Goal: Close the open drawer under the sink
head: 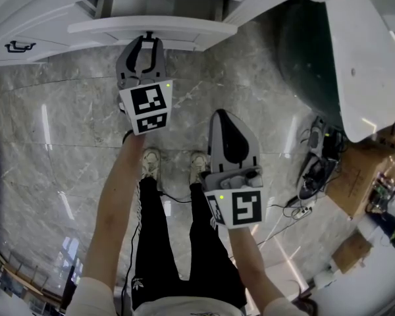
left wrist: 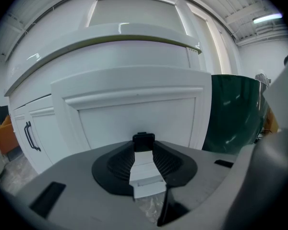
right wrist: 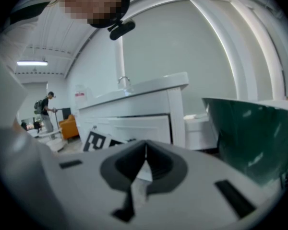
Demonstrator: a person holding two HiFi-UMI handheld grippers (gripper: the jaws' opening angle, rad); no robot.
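Observation:
The white drawer (head: 184,28) stands out from the white vanity under the sink, and its panelled front (left wrist: 134,114) fills the left gripper view. A small black handle (left wrist: 143,139) sits on that front. My left gripper (head: 147,45) reaches up to the drawer front, its jaws part-way apart with the pads closed on that handle (head: 149,35) at their tips. My right gripper (head: 225,120) hangs back over the marble floor, away from the drawer, its jaws shut together (right wrist: 145,150) with nothing between them.
A dark green tub with a white rim (head: 309,51) stands right of the vanity. Cables and devices (head: 316,170) and cardboard boxes (head: 355,176) lie on the floor at the right. The cabinet door to the left has a black handle (head: 16,46). The person's feet (head: 151,163) are below the grippers.

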